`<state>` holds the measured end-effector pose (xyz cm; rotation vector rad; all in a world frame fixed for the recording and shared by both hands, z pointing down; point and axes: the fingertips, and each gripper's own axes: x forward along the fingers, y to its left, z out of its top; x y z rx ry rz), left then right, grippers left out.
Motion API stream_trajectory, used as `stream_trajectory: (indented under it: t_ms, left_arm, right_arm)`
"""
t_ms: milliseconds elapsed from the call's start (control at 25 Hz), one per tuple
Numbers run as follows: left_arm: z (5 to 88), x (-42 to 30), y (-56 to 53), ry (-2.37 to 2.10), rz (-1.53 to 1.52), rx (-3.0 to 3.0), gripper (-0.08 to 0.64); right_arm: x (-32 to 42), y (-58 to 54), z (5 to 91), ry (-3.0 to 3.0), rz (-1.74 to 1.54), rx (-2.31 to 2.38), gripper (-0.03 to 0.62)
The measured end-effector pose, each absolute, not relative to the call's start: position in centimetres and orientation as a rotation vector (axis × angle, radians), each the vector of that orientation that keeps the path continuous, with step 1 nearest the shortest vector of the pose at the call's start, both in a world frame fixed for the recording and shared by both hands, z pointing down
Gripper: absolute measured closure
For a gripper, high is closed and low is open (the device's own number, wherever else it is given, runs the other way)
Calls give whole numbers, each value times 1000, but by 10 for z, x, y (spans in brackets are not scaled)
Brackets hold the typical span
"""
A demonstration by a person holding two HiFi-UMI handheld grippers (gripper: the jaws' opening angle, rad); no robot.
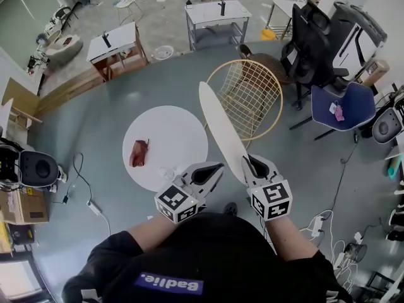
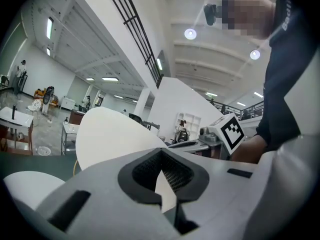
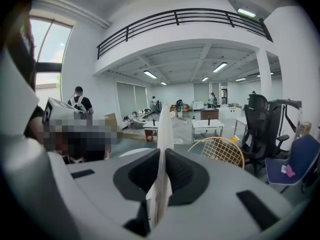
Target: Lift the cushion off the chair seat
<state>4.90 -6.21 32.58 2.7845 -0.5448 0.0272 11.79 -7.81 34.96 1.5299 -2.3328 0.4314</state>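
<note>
Aloft, cushion in right gripper

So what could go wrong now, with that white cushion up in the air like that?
1. The right gripper pinches the cushion at just one edge, with most of it sticking out, so it might slip or swing. The left gripper beside it seems not to hold it.
2. The cushion's far end hangs over the gold wire chair and could catch on its rim.
</note>
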Motion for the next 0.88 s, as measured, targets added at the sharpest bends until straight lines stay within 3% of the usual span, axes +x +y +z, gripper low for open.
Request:
stream_trajectory:
  t_ms: [880]
  left_arm:
    - [313, 27, -46, -587, 22, 2821, 557]
  right_arm:
    - [58, -51, 312, -2524, 421, 1403, 546]
